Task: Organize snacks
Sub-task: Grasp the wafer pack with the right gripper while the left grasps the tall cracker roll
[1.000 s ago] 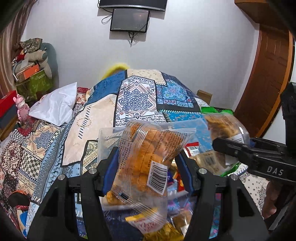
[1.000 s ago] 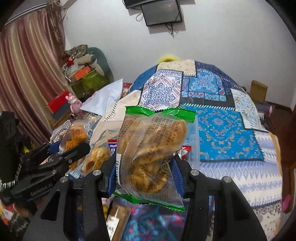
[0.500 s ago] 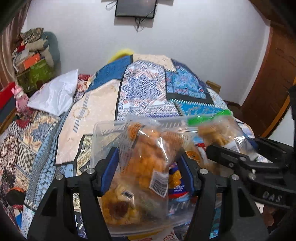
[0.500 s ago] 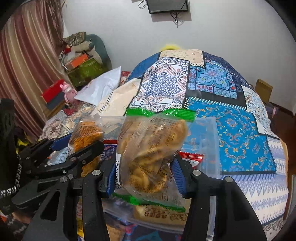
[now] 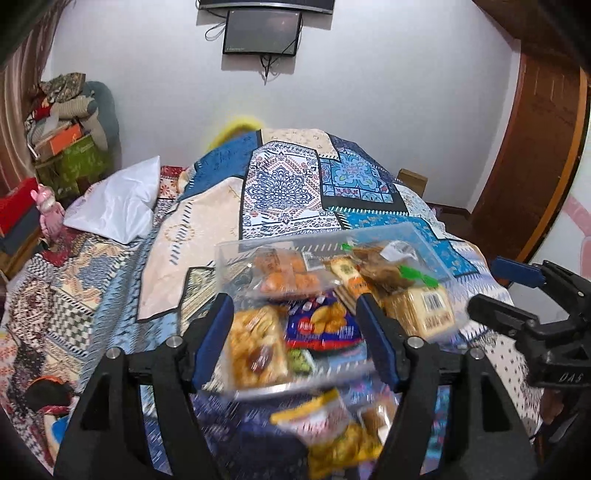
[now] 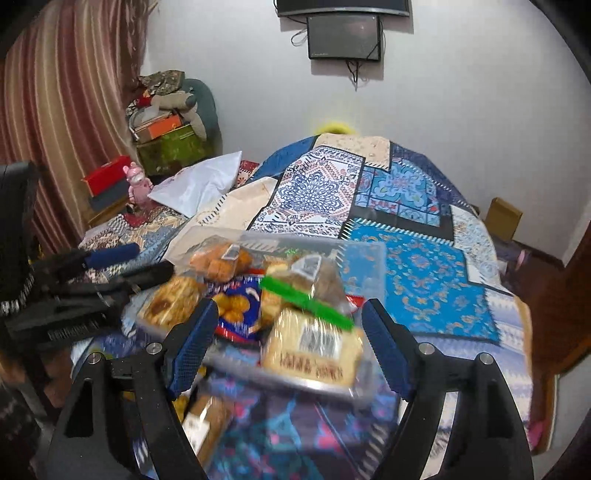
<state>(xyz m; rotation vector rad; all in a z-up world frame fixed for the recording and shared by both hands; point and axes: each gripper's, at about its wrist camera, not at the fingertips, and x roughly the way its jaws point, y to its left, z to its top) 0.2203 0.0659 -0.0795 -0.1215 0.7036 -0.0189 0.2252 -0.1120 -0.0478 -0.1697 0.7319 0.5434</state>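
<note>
The clear plastic bin sits on the bed, on the patchwork quilt, and it's pretty much stuffed with snack packs. Toward the far wall of the bin there's a clear pack of orange pastries, and on the other side a green-edged pack of brownish cookies lies on top of the pile. A blue and red bag sits in the middle, a pack of yellow cakes with dark filling is at the near left corner, and a pale pack with a barcode is at the near right. A few more packs lie loose on the quilt in front of the bin, including a yellow one, though they're blurry.

The left gripper hangs just over the near edge of the bin with its fingers spread wide and nothing between them. The right gripper is the same deal, fingers wide apart and empty, just beside the other one.

Further out there's a white pillow on the bed, a pink toy near a stack of boxes, and a dark screen mounted on the white wall.
</note>
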